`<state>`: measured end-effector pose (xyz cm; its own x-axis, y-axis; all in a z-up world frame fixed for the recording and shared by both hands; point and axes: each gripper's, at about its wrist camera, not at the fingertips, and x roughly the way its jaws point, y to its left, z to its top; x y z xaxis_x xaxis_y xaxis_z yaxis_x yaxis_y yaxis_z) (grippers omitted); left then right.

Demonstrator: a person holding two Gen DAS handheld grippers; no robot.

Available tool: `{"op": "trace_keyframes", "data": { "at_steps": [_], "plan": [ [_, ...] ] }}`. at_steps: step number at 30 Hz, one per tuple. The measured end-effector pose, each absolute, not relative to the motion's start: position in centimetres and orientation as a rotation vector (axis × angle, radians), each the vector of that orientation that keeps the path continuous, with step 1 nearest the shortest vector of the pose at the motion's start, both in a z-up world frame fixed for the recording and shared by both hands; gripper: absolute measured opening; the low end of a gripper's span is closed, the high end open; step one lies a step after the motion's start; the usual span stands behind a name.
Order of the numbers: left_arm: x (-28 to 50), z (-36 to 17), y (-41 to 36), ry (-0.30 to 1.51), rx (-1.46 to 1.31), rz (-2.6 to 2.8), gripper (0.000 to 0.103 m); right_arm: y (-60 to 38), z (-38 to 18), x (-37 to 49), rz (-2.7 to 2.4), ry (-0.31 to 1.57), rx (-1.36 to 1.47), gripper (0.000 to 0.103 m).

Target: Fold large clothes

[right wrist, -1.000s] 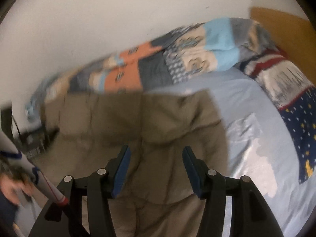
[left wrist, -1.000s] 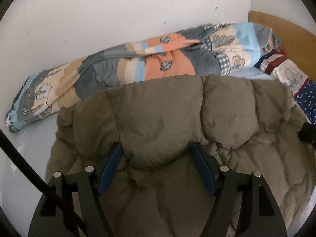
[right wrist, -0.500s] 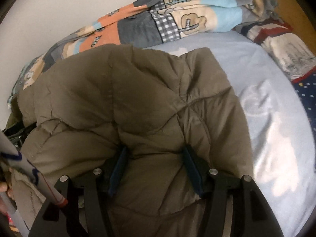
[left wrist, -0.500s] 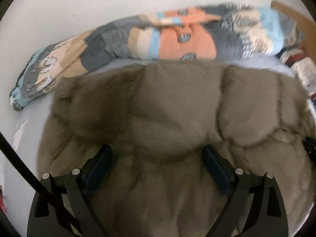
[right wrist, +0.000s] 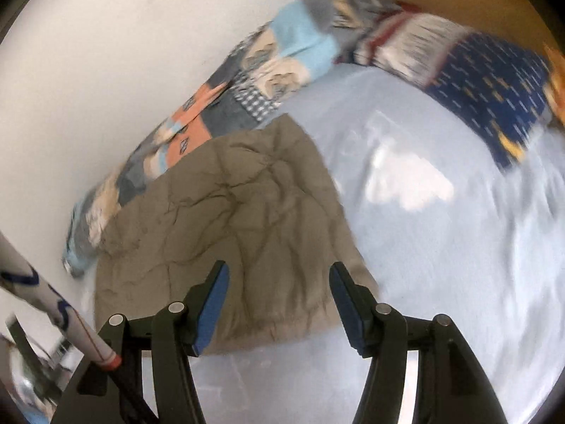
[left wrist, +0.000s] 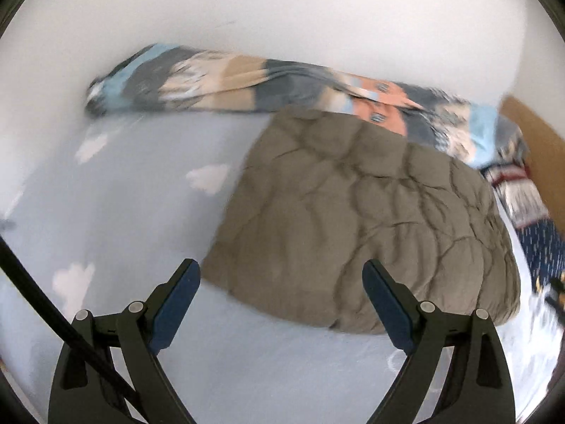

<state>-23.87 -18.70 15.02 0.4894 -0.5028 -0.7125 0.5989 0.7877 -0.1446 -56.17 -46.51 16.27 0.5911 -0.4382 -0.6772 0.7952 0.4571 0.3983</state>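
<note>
Two grippers, both above the bed, neither holding anything. Left gripper (left wrist: 280,282): jaws spread wide, having just opened. Right gripper (right wrist: 279,284): partly open, just widened a little. Olive quilted jacket (left wrist: 367,219) lies folded on the pale blue sheet (left wrist: 116,205); long axis runs from the near edge toward the patchwork blanket (left wrist: 226,74) along the wall.

No text, label, brand, number or sign can be read in either view; the prints on the bedding are blurred patterns only, with no lettering to make out
</note>
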Motion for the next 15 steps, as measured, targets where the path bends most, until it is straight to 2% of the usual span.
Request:
{"op": "trace_keyframes", "data": {
  "at_steps": [2, 3, 4, 5, 6, 11, 15],
  "plan": [
    [-23.6, 14.8, -17.9, 0.828, 0.118, -0.655, 0.093, -45.6, 15.9, -57.5, -0.81, 0.503, 0.811, 0.063],
    [-23.4, 14.9, -17.7, 0.816, 0.119, -0.648, 0.093, -45.4, 15.7, -57.5, -0.803, 0.499, 0.824, 0.054],
    [-23.4, 15.0, -17.6, 0.8, 0.121, -0.643, 0.093, -45.1, 15.4, -57.4, -0.785, 0.492, 0.827, 0.033],
    [-23.4, 15.0, -17.8, 0.79, 0.125, -0.642, 0.093, -44.8, 15.2, -56.8, -0.775, 0.501, 0.816, 0.024],
    [-23.6, 15.0, -18.0, 0.776, 0.134, -0.646, 0.093, -44.6, 14.9, -56.2, -0.773, 0.522, 0.804, 0.019],
    [-23.8, 13.6, -21.0, 0.726, 0.236, -0.675, 0.093, -43.3, 13.5, -50.5, -0.742, 0.627, 0.648, 0.019],
    [-22.1, 10.7, -22.8, 0.786, 0.306, -0.643, 0.093, -43.7, 12.0, -47.5, -0.792, 0.677, 0.546, 0.019]
  ]
}}
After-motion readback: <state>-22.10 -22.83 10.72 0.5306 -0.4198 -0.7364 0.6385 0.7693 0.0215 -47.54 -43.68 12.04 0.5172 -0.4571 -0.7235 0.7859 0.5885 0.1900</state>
